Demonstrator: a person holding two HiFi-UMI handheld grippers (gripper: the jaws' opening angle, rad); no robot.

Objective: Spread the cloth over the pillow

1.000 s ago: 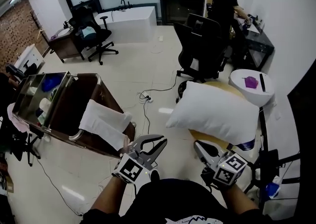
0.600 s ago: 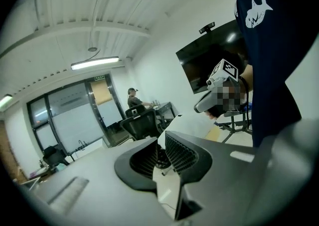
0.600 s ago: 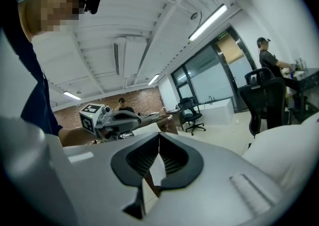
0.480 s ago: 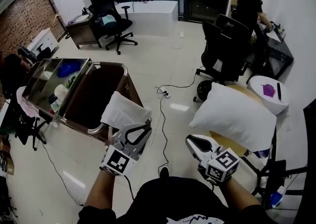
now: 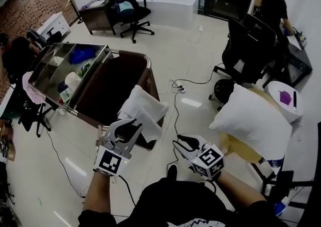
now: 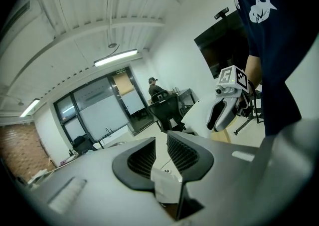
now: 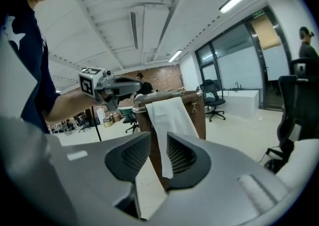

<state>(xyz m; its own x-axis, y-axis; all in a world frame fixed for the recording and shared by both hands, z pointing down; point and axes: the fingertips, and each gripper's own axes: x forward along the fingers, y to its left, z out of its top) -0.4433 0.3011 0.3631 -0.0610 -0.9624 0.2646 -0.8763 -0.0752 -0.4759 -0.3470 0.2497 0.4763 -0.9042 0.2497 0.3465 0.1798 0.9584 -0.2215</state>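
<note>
Clearly nothing is done yet: the cloth point(image 5: 145, 113) is hanging over the cart point(image 5: 115, 80) rim at frame centre, and the pillow point(image 5: 251, 121) is lying bare at right. I am aiming the left hand-held gripper point(image 5: 129, 126) and right hand-held gripper point(image 5: 179, 142) toward the cloth, their jaws just opening, part-spread, with nothing between them.

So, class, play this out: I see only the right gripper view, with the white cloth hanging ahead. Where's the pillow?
Observer: The head view shows the pillow on a tan round table, to the person's right.
Operator: Is the left gripper carrying anything?
Observer: No. In its own view, the left gripper has its jaws apart; they have just been opening, with nothing between them.
Operator: What's behind the cloth?
Observer: The cloth drapes over the rail of a brown cart; a steel tray of small items lies beyond.
</note>
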